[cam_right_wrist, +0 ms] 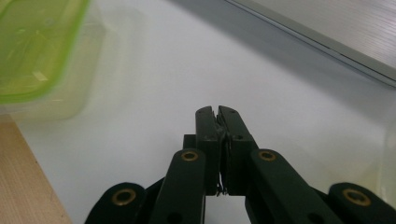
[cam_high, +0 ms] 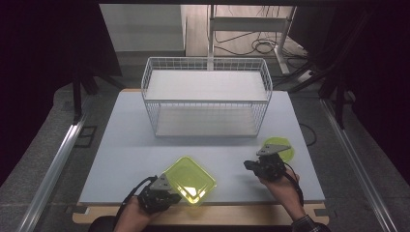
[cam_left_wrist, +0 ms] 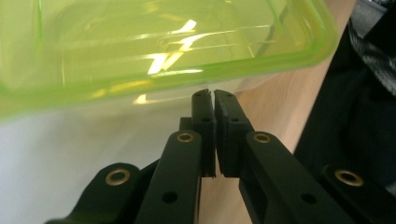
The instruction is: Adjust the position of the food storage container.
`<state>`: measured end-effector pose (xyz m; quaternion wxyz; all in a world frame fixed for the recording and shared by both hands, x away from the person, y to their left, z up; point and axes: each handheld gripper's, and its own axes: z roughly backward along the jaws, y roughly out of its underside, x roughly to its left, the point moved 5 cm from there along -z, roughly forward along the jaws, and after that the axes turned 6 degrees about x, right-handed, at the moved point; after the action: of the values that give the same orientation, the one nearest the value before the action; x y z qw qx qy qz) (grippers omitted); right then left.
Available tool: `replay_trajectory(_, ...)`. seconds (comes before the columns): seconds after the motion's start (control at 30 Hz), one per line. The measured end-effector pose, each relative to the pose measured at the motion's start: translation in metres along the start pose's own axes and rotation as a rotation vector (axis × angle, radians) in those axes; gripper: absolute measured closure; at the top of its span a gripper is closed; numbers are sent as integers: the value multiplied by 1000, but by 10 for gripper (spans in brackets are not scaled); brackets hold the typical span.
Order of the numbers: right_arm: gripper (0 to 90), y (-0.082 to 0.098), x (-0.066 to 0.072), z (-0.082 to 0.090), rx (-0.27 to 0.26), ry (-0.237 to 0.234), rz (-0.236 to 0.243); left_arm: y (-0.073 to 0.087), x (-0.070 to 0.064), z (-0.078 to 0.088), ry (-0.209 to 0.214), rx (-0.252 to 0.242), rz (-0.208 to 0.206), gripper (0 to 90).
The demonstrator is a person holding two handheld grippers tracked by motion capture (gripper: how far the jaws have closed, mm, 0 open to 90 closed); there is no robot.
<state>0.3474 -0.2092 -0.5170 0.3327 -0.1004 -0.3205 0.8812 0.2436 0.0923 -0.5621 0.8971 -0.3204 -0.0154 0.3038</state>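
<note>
A translucent yellow-green tray (cam_high: 191, 180), white wire basket (cam_high: 207, 96), pale grey table (cam_high: 125, 154), 2 black grippers.

The table (cam_high: 125, 159) has a pale grey top bordered at the near edge by a bare wooden strip (cam_high: 241, 212). A white wire rack (cam_high: 207, 96) with two tiers stands on the far half of the top, centred between the side edges. A yellow-green tray (cam_high: 189, 180) sits near the front edge, left of centre, turned at an angle to the table edges; whether it rests flat on the top cannot be told. A yellow-green round lid (cam_high: 285, 151) lies flat on the top toward the right edge, just in front of the rack's right corner. Tray and lid are well apart.
</note>
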Motion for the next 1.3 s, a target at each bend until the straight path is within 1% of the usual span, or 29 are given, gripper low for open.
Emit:
replay_trajectory(0.13, 870, -2, 5, -2, -1, -14, 10, -21, -3, -12, -12, -29, -23, 881)
replay_trajectory(0.17, 870, -1, 7, -3, 3, -18, 14, -25, -3, -15, -20, -39, -21, 881)
replay_trajectory(0.27, 870, -1, 11, -5, 9, -33, 16, -30, -1, -19, -34, -30, -17, 876)
replay_trajectory(0.37, 870, -1, 16, -8, 12, -48, 22, -23, 7, -15, -24, 10, -6, 873)
replay_trajectory(0.43, 870, 0, 20, -10, 19, -53, 27, -14, 15, -9, -37, 54, -14, 877)
replay_trajectory(0.47, 870, 0, 23, -11, 23, -60, 30, -5, 27, 1, -69, 93, -22, 881)
replay_trajectory(0.5, 870, 0, 23, -11, 23, -60, 30, -5, 27, 1, -69, 93, -22, 885)
replay_trajectory(0.53, 870, 0, 26, -13, 30, -67, 36, 0, 38, 6, -95, 92, 12, 885)
replay_trajectory(0.57, 870, 0, 26, -13, 30, -67, 36, 2, 45, 9, -109, 79, 40, 885)
replay_trajectory(0.6, 870, 0, 27, -14, 31, -69, 40, 4, 55, 13, -133, 73, 69, 886)
replay_trajectory(0.63, 870, 0, 29, -15, 35, -75, 42, 6, 66, 16, -161, 64, 106, 886)
replay_trajectory(0.7, 868, 0, 32, -19, 47, -85, 45, 6, 77, 16, -182, 48, 128, 882)
replay_trajectory(0.73, 865, 1, 33, -21, 57, -88, 50, 4, 81, 15, -166, 40, 127, 877)
replay_trajectory(0.77, 859, 2, 36, -24, 69, -97, 51, 0, 82, 13, -139, 28, 120, 869)
replay_trajectory(0.8, 854, 2, 38, -27, 82, -105, 50, -2, 81, 12, -117, 13, 121, 860)
replay_trajectory(0.83, 853, 3, 39, -29, 89, -109, 58, -6, 81, 10, -104, 7, 117, 857)
replay_trajectory(0.9, 853, 4, 44, -33, 109, -113, 79, -11, 79, 6, -102, 16, 101, 856)
replay_trajectory(0.97, 853, 3, 48, -35, 113, -120, 86, -14, 75, 3, -84, 13, 90, 855)
replay_trajectory(1.03, 853, 2, 52, -37, 114, -125, 95, -15, 69, -1, -84, 27, 77, 858)
replay_trajectory(1.13, 853, 1, 52, -38, 113, -126, 99, -17, 66, -3, -83, 27, 79, 864)
replay_trajectory(1.17, 854, 1, 51, -37, 110, -119, 102, -18, 64, -4, -78, 26, 78, 866)
replay_trajectory(1.27, 854, 1, 48, -36, 106, -112, 101, -23, 56, -10, -60, 31, 61, 866)
replay_trajectory(1.3, 854, 1, 48, -36, 106, -112, 101, -23, 56, -10, -60, 31, 61, 866)
